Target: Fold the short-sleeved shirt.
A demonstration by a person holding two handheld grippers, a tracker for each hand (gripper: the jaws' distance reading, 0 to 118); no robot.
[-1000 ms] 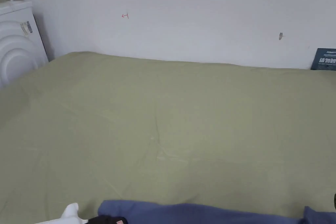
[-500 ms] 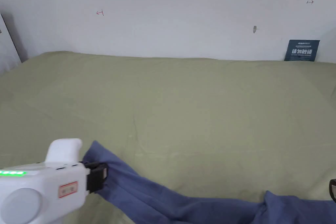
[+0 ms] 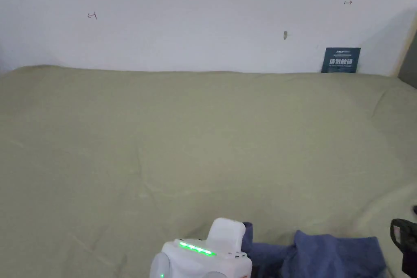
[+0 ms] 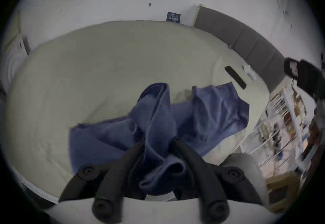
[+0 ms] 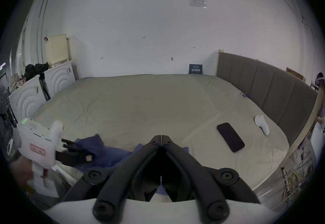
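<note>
Both tongs were busy in different ways. From the head view, the left gripper (image 3: 238,250) sat at the bottom edge with its green light on, nose buried in the blue short-sleeved shirt (image 3: 325,252), which lay crumpled at the near edge of the green bedsheet (image 3: 203,136). The right gripper (image 3: 403,234) just poked in at the far right edge, beside the shirt's right end; you couldn't tell its jaw state from there. Rest of the bed stretched away bare toward the wall, with a small dark sign (image 3: 341,60) leaning at the back.

Left gripper view: the left gripper (image 4: 159,141) was clamped on a bunched fold of the shirt (image 4: 219,104), cloth gathered up between both jaws. The loose bulk ran away from it and out to both sides, so the long axis went roughly across the near edge of the bed. A black phone (image 4: 235,77) lay on the sheet just past the shirt's far corner, the right gripper (image 4: 302,76) off beyond that.

Right gripper view: the right gripper (image 5: 161,137) was pressed together with nothing visibly pinched at the tips, shirt (image 5: 98,150) low and to its left, reaching under it. The phone (image 5: 230,136) and a white object (image 5: 262,124) sat to its right by the grey headboard (image 5: 263,83).

Guessing the shirt needs spreading flat next, and the right gripper is nearer the free end; the phone looks like the only thing in the way.
</note>
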